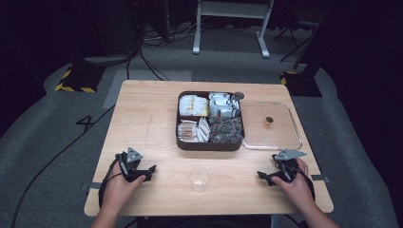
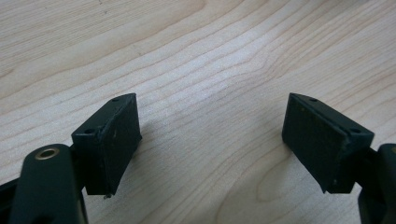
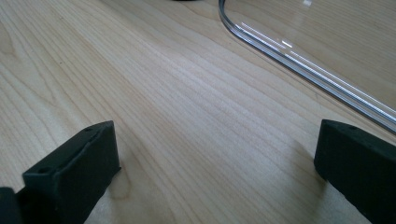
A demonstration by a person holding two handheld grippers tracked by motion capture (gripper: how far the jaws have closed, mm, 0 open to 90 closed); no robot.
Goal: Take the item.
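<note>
The packets in the brown compartment tray [image 1: 186,143] are too small to identify. The clear lid [image 3: 308,70] runs off the right gripper view's top and right edges.

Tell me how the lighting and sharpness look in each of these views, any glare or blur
High view: table lit, surroundings nearly black, fine detail in the tray soft. Left gripper view: wood grain fairly sharp, left tongs cast soft shadows. Right gripper view: bright glare streaks on the clear lid rim, right tongs slightly blurred.
</note>
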